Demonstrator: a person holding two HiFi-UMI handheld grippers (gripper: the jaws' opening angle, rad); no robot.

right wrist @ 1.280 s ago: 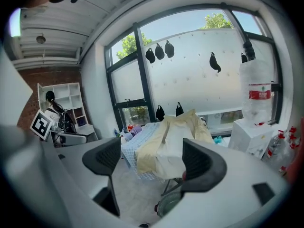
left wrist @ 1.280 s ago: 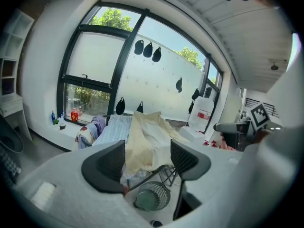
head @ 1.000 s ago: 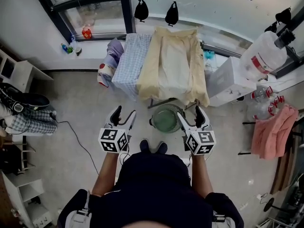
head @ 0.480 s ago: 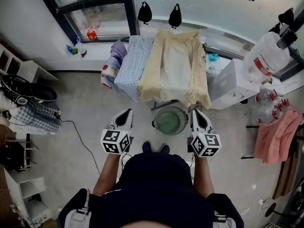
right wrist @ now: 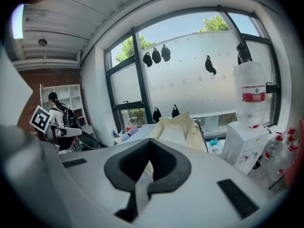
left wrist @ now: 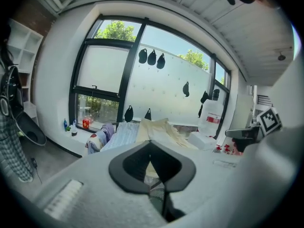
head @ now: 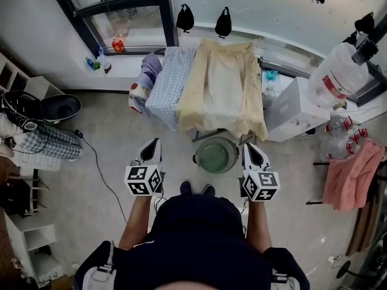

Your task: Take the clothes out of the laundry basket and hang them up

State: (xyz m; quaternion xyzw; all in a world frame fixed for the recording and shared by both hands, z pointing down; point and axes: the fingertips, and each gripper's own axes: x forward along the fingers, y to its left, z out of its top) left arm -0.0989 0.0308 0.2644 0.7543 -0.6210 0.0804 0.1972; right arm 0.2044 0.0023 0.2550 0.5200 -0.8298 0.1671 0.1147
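A round green laundry basket [head: 215, 154] stands on the floor just ahead of the person's feet, in front of a drying rack. Over the rack hang a pale yellow cloth [head: 222, 86] and a blue checked cloth [head: 169, 80], with a purple garment [head: 147, 67] at its left end. My left gripper [head: 150, 147] is held to the left of the basket and my right gripper [head: 253, 150] to the right of it. Both are shut and empty. The left gripper [left wrist: 151, 158] and the right gripper [right wrist: 148, 163] each point towards the rack, jaws together with nothing between them.
A water dispenser with a large bottle [head: 331, 76] and a white box [head: 291, 106] stand at the right, with a pink cloth [head: 351, 175] on a stand beyond. White shelves [head: 24, 89], a checked cloth [head: 42, 145] and a floor cable [head: 97, 171] lie at the left.
Both grippers' jaws stood open a second ago and are now shut on nothing. The right gripper has shifted slightly; the basket and hung clothes have not moved.
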